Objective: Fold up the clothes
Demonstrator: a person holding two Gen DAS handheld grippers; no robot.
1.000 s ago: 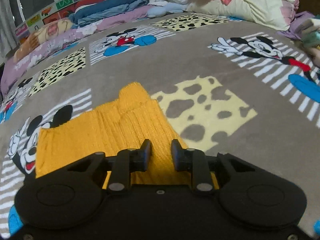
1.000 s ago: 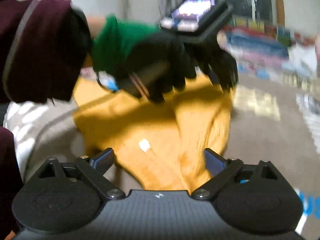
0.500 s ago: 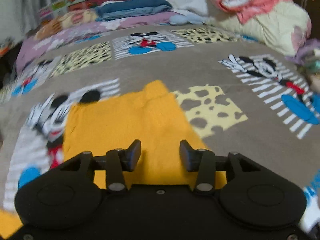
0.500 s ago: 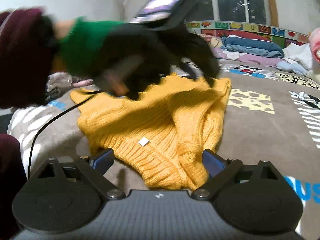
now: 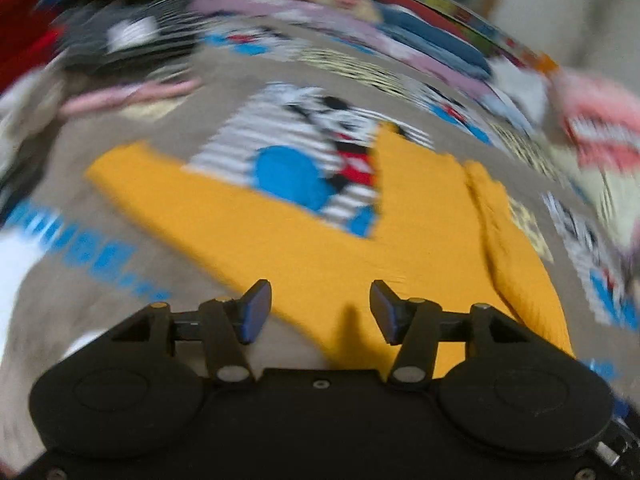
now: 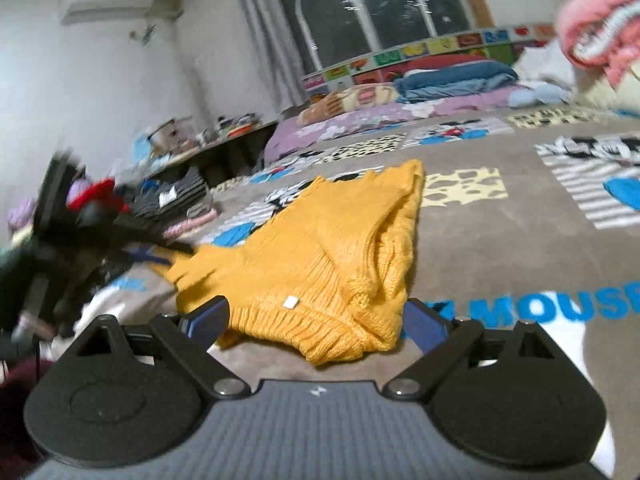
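Observation:
A yellow knit sweater (image 6: 332,248) lies on the grey Mickey Mouse blanket (image 6: 500,248), one side folded over, a small white tag near its hem. In the blurred left wrist view the sweater (image 5: 400,240) has one sleeve (image 5: 180,196) stretched out to the left. My left gripper (image 5: 320,306) is open and empty above the sweater's near edge. My right gripper (image 6: 316,320) is wide open and empty, its fingers either side of the sweater's near hem. The left gripper also shows blurred in the right wrist view (image 6: 60,220), at the far left beside the sleeve.
A stack of folded clothes (image 6: 176,200) sits at the bed's left edge. Rolled blankets and pillows (image 6: 440,80) line the far side under a window. A pink and cream bedding pile (image 6: 600,24) is at the far right.
My left gripper has opened wider and swung left off the sweater body toward the outstretched sleeve. The right gripper stays open by the hem, its view now unobstructed.

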